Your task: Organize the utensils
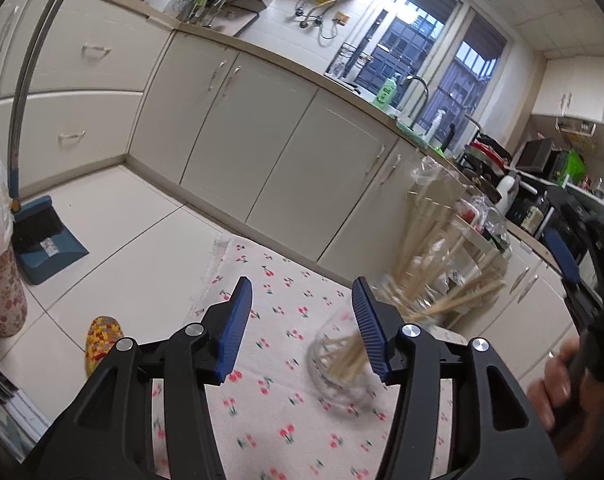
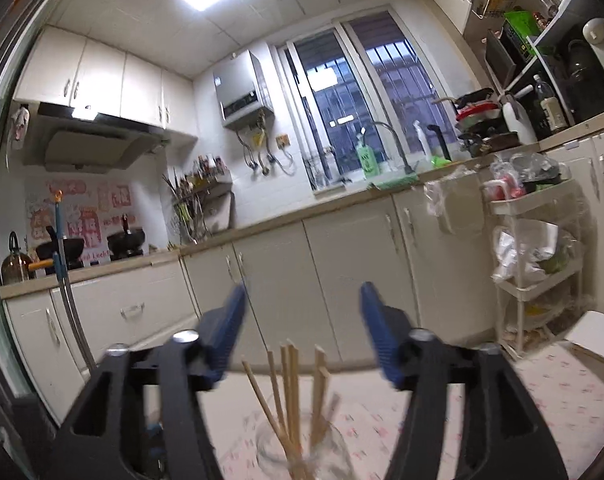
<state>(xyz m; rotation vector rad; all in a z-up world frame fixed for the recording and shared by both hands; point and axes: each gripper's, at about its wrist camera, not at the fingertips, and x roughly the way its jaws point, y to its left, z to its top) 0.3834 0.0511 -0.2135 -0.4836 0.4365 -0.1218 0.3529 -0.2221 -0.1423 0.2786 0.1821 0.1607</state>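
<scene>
- A clear glass jar (image 1: 342, 376) stands on a table under a cherry-print cloth (image 1: 270, 412), and a bundle of wooden chopsticks (image 1: 422, 276) sits in it with the tips fanning up and outward.
- In the left wrist view the jar appears just beside the right-hand blue pad, its base partly behind that finger; motion blur softens its outline.
- The left gripper (image 1: 302, 320) hangs over the cloth with its blue pads spread wide, holding nothing.
- The right gripper (image 2: 302, 328) is likewise spread wide and empty, poised above the same jar (image 2: 302, 452); the chopsticks (image 2: 290, 396) rise between its two arms without touching either pad.
- The right gripper's dark body and the person's hand (image 1: 558, 388) show at the right edge of the left wrist view.
- A white tiered cart (image 2: 538, 280) by the cabinets holds plastic bags and packaged items on its shelves.
- A blue dustpan (image 1: 46, 240) with a brush rests on the floor by the cabinets.
</scene>
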